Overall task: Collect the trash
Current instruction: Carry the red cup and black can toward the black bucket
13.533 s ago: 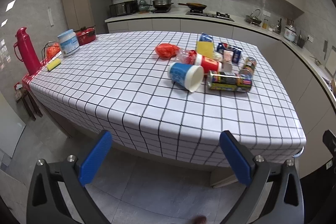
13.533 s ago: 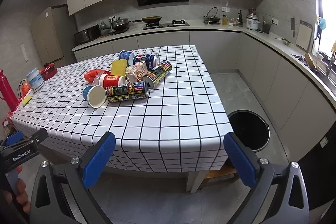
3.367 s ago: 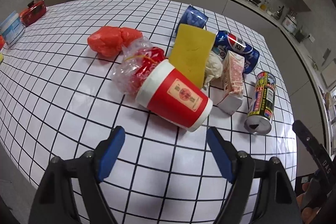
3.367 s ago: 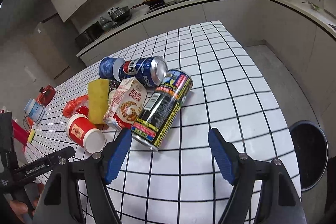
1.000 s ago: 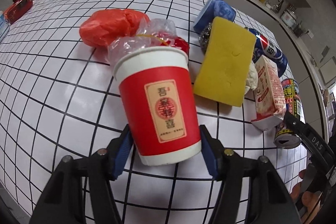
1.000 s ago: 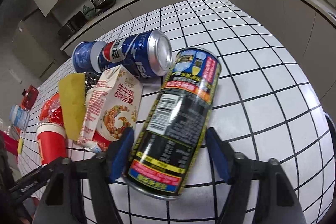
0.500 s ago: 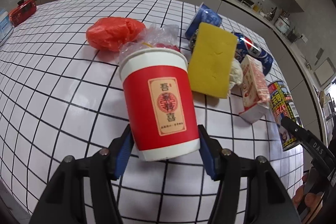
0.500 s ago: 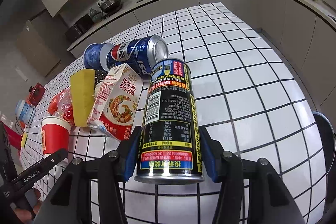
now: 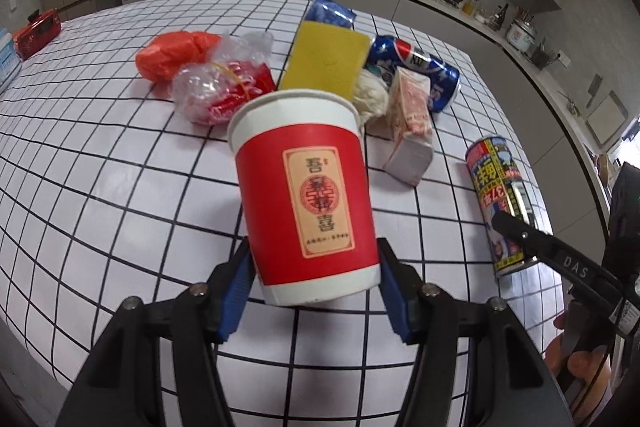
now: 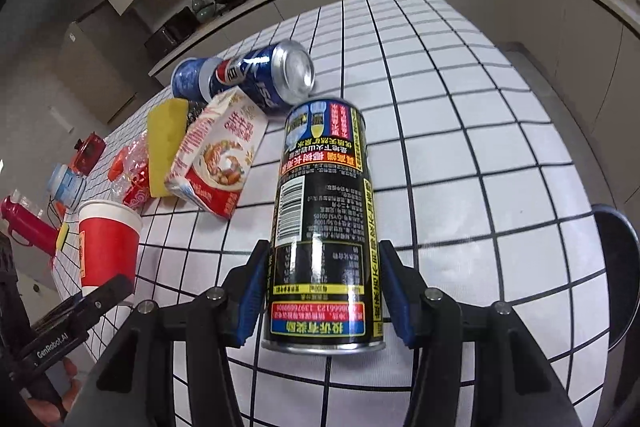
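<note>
Bare checked table (image 10: 480, 147) runs right to its edge above the dark bin (image 10: 618, 267). Left tool (image 9: 316, 285) pinches the red paper cup (image 9: 304, 195), mouth away; right tool (image 10: 320, 293) pinches the black can (image 10: 324, 227), axis pointing away.

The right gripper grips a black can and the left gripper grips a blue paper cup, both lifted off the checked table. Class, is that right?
One detail is wrong: the cup is red, not blue. The left wrist view shows the left gripper closed on a red paper cup. The rest stands: the right gripper grips the black can, above the checked table.
</note>
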Demonstrator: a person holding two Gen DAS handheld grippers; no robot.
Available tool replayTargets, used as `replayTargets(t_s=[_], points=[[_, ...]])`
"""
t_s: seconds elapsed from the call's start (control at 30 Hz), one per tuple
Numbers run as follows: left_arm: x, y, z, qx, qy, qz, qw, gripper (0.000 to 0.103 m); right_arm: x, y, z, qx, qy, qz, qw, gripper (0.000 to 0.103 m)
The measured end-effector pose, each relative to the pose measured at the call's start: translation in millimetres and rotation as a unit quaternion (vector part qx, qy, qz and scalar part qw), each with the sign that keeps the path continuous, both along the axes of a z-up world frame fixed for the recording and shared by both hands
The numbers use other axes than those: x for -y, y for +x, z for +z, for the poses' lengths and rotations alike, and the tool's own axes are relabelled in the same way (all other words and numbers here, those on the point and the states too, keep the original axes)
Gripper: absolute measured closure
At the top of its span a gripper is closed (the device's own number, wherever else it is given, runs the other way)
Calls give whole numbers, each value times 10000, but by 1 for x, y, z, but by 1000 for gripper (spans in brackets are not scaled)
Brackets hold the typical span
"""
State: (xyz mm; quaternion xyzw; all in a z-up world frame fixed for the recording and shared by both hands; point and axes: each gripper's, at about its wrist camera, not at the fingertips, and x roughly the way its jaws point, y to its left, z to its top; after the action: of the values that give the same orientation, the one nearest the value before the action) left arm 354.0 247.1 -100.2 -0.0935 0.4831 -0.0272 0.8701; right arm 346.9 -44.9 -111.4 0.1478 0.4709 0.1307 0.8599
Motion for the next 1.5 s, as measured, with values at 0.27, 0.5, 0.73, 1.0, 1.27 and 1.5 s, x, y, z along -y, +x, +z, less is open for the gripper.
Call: replayTargets(t_s=[0.27, 0.5, 0.73, 1.0, 1.27, 1.5], points=[[-3, 6, -9, -42, -47, -299, 9995, 44, -9, 13, -1, 83, -348, -296, 9989, 47], [10, 1, 8, 245, -147, -823, 9962, 44, 3, -13, 6, 218, -128, -718, 9971, 48], [72, -3, 23, 358, -297, -1626, 9856, 44, 63, -55, 33, 521, -163, -1437, 9881, 48], [201, -14, 26, 292, -550, -2513, 9659, 44, 199, -112, 32, 458, -355, -2503, 9664, 48], [347, -5, -1, -162, -441, -2838, 9577, 44, 321, -121, -30, -186, -353, -2455, 9686, 48], [419, -1, -47, -681, -2, -2705, 9603, 43, 372, -101, -74, -548, -246, -2177, 9742, 48]])
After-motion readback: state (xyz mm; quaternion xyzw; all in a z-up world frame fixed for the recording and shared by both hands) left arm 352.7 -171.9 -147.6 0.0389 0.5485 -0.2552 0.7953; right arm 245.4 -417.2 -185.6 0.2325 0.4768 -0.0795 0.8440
